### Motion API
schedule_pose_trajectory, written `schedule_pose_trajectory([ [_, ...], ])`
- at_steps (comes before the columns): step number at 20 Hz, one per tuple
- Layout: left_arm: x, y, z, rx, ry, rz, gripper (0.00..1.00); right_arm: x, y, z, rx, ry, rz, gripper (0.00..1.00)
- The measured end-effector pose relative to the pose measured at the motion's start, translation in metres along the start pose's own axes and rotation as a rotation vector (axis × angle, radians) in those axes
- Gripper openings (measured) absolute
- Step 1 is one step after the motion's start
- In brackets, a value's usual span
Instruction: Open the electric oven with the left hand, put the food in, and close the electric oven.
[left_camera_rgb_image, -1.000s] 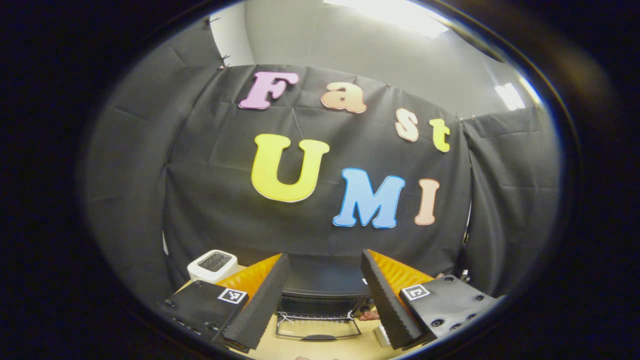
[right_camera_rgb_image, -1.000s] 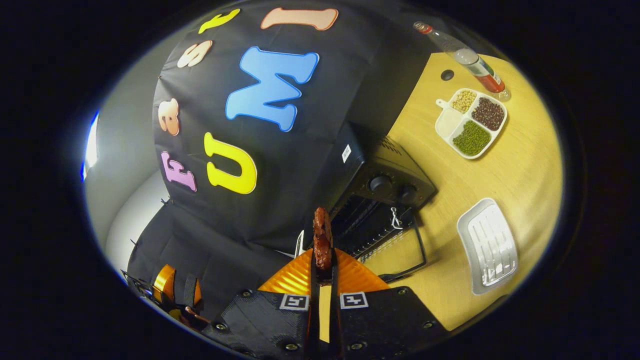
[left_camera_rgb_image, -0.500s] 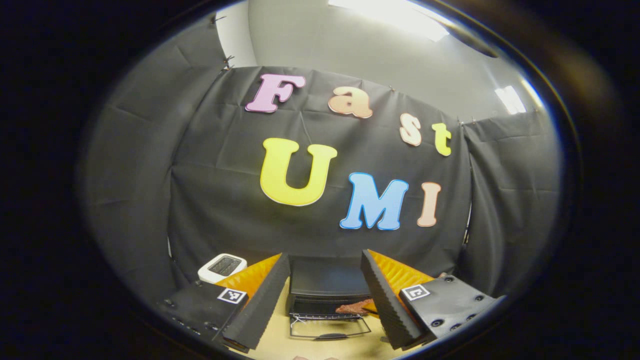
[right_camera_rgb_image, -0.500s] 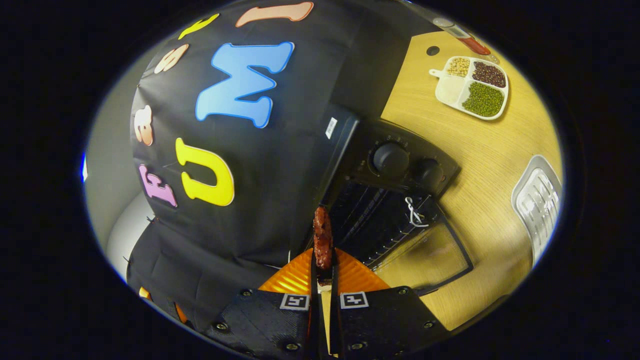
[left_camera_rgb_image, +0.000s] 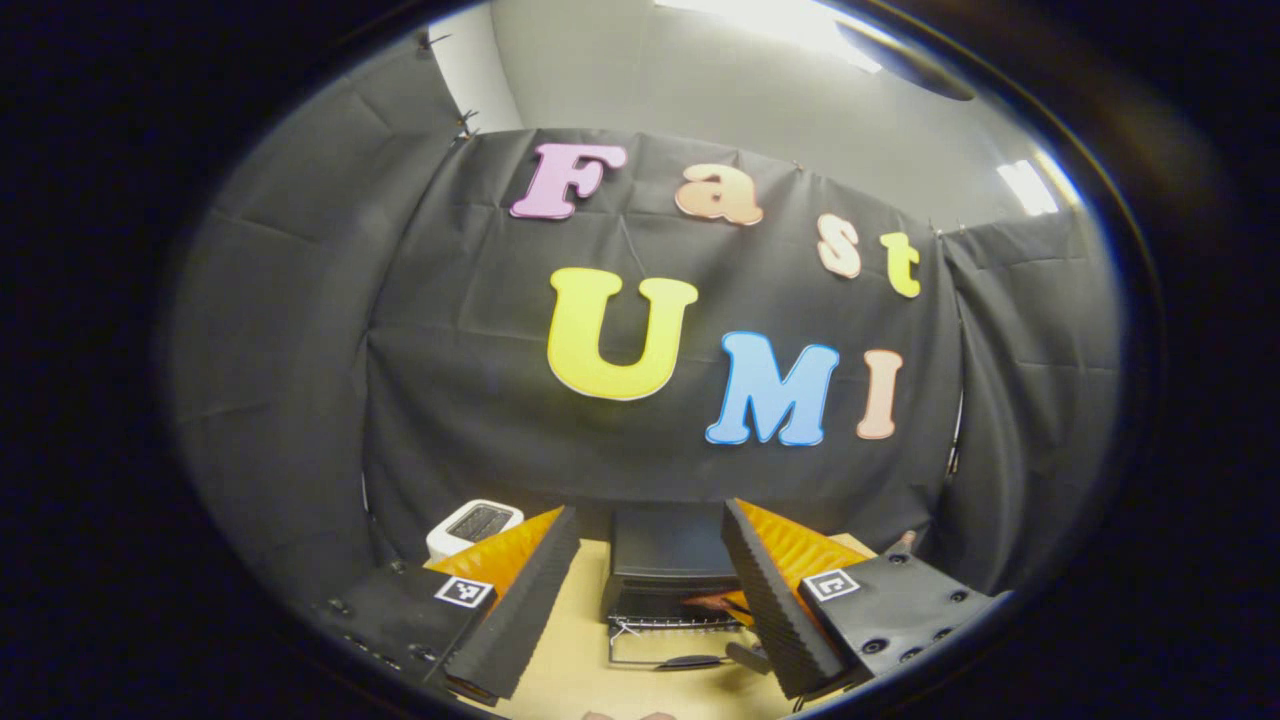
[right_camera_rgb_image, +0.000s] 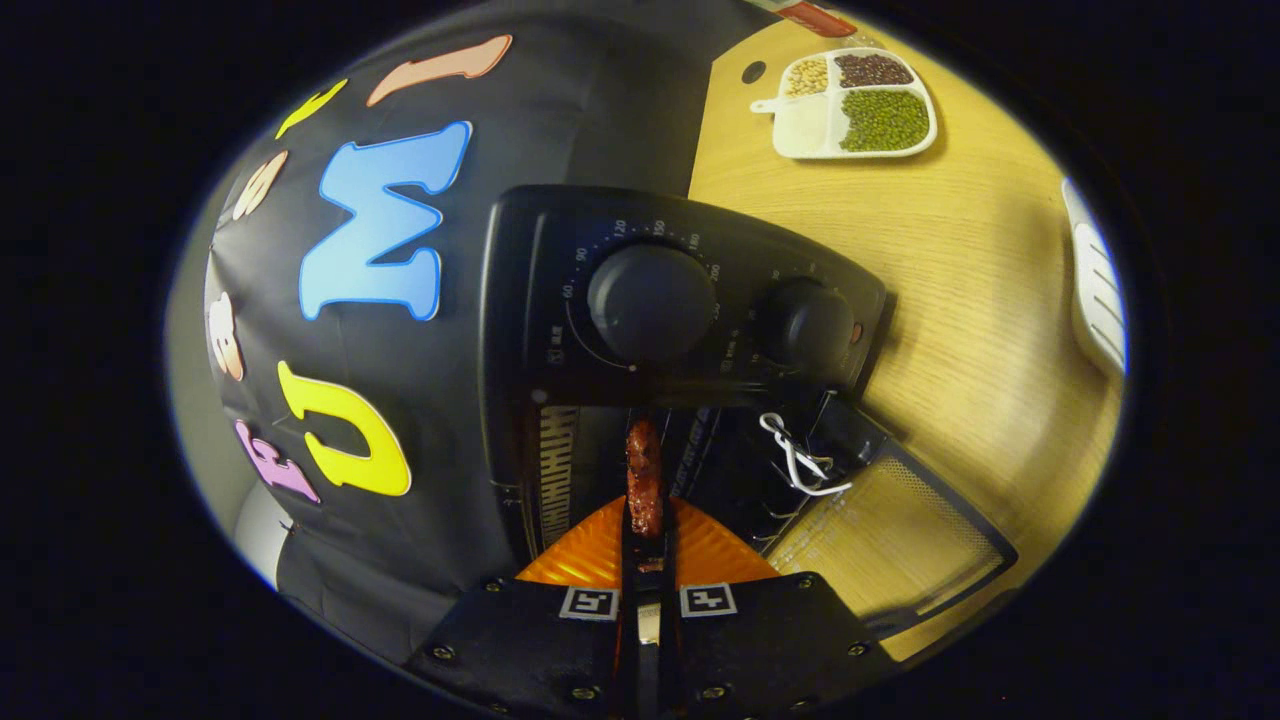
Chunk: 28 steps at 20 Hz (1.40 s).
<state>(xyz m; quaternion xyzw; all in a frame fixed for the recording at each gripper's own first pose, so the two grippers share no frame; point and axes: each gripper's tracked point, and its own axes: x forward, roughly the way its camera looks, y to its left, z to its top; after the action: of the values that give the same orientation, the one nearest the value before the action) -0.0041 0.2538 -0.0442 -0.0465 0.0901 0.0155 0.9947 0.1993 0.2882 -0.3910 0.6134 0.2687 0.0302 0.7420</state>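
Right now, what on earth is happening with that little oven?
A person is working two handheld grippers. The right gripper pinches a strip of reddish-brown meat and has it at the mouth of the black electric oven, whose door hangs open. The left gripper, fingers apart and holding nothing, is held back facing the oven. The food is not yet released.

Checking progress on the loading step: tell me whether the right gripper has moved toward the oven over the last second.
Yes. The right gripper, shut on the meat strip, has closed in on the oven; its knobs now loom large, and the strip's tip reaches the open cavity.
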Motion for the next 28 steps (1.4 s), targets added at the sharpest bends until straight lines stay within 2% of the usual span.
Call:
schedule_pose_trajectory([
  [2, 0.002, 0.004, -0.004, 0.001, 0.017, 0.009, 1.00, 0.014, -0.003, -0.004, 0.016, -0.010, -0.014, 0.08],
  [6, 0.008, 0.011, -0.008, 0.010, 0.042, 0.019, 1.00, 0.035, -0.002, 0.000, 0.034, -0.043, -0.037, 0.08],
  [8, 0.010, 0.013, -0.015, 0.011, 0.059, 0.020, 1.00, 0.036, -0.007, 0.003, 0.019, -0.059, -0.092, 0.08],
  [9, 0.011, 0.012, -0.017, 0.009, 0.064, 0.018, 1.00, 0.034, -0.016, 0.004, -0.026, -0.073, -0.149, 0.10],
  [10, 0.012, 0.011, -0.018, 0.009, 0.067, 0.018, 0.92, 0.031, -0.023, 0.006, -0.068, -0.084, -0.183, 0.18],
  [11, 0.013, 0.009, -0.018, 0.009, 0.066, 0.018, 0.96, 0.030, -0.027, 0.007, -0.105, -0.084, -0.212, 0.21],
  [12, 0.015, 0.006, -0.018, 0.008, 0.064, 0.013, 0.96, 0.029, -0.029, 0.008, -0.147, -0.077, -0.243, 0.27],
  [13, 0.016, 0.002, -0.021, 0.005, 0.064, 0.006, 0.97, 0.024, -0.026, 0.008, -0.187, -0.068, -0.259, 0.28],
  [15, 0.020, -0.005, -0.024, -0.001, 0.069, -0.006, 0.97, 0.014, -0.021, 0.009, -0.291, -0.052, -0.281, 0.43],
  [16, 0.023, -0.009, -0.026, -0.001, 0.070, -0.012, 0.97, 0.009, -0.019, 0.011, -0.359, -0.051, -0.300, 0.56],
  [18, 0.026, -0.017, -0.032, 0.002, 0.077, -0.022, 1.00, -0.010, -0.014, 0.013, -0.489, -0.044, -0.328, 0.72],
  [19, 0.028, -0.024, -0.036, 0.000, 0.082, -0.029, 0.97, -0.020, -0.008, 0.015, -0.552, -0.045, -0.335, 0.74],
  [22, 0.034, -0.038, -0.042, -0.011, 0.091, -0.045, 0.97, -0.059, 0.011, 0.031, -0.774, -0.083, -0.341, 0.74],
  [24, 0.042, -0.048, -0.046, 0.008, 0.093, -0.051, 1.00, -0.095, 0.036, 0.052, -0.949, -0.155, -0.331, 0.74],
  [27, 0.051, -0.066, -0.054, 0.071, 0.092, -0.067, 1.00, -0.152, 0.085, 0.084, -1.133, -0.268, -0.283, 0.74],
  [28, 0.053, -0.073, -0.055, 0.080, 0.092, -0.077, 0.92, -0.171, 0.105, 0.090, -1.178, -0.294, -0.248, 0.77],
])
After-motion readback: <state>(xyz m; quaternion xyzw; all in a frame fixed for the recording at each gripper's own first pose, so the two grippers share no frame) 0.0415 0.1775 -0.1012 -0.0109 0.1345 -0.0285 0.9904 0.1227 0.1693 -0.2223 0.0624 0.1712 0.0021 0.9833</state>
